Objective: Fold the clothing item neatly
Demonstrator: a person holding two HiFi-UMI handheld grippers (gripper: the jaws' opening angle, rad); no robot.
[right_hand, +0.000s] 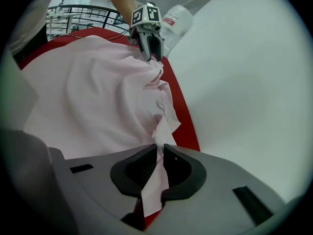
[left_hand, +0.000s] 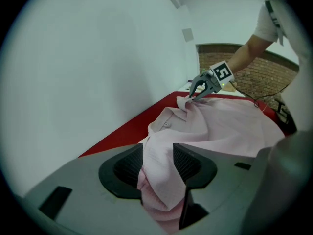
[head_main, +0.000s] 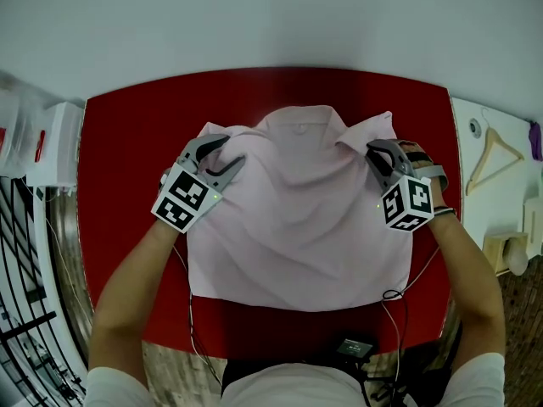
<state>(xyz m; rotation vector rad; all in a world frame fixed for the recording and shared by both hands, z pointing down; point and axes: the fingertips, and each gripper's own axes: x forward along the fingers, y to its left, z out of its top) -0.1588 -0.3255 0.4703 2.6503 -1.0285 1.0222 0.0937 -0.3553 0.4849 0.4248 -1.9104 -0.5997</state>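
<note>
The shirt (head_main: 301,219) is plain pale pink all over. The worktop (head_main: 127,142) is bright red. The left gripper (head_main: 231,153) and the right gripper (head_main: 375,158) are grey, and each has black and white squares on it. Their fingers (left_hand: 128,166) are black on the inside. The wall (head_main: 271,15) is whitish. The hanger (head_main: 495,155) is a light wood colour. The brick wall (left_hand: 264,77) is brown. The cable (head_main: 392,299) is black. The sleeve (head_main: 488,380) is white.
</note>
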